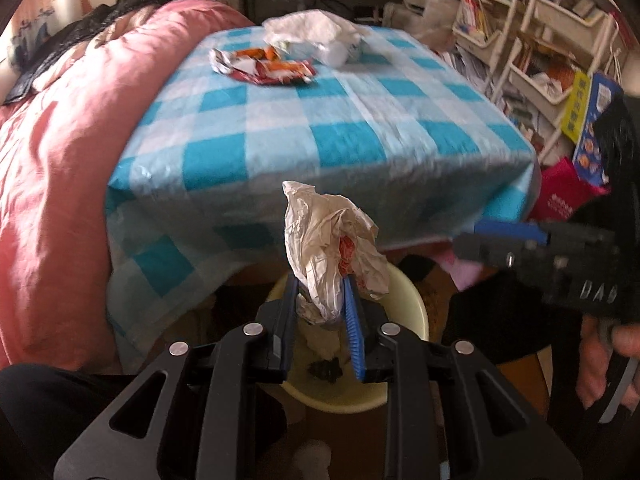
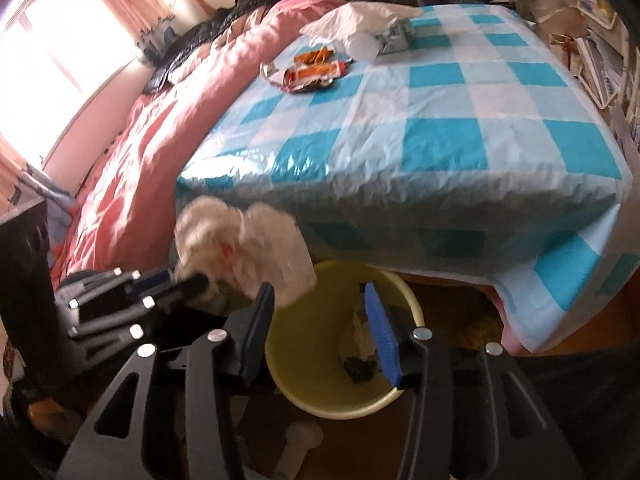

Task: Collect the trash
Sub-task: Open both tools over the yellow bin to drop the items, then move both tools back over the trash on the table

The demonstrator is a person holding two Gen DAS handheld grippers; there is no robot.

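My left gripper is shut on a crumpled white plastic bag and holds it above a pale yellow bin that stands on the floor in front of the table. The bag and the left gripper also show at the left of the right wrist view. My right gripper is open and empty above the bin, which holds a few scraps. Orange snack wrappers and white crumpled plastic lie at the table's far end, also in the right wrist view.
The table wears a blue-and-white checked plastic cloth that hangs over the near edge. A pink quilt covers a bed on the left. Cluttered white shelves stand at the right. The right gripper shows at the right edge.
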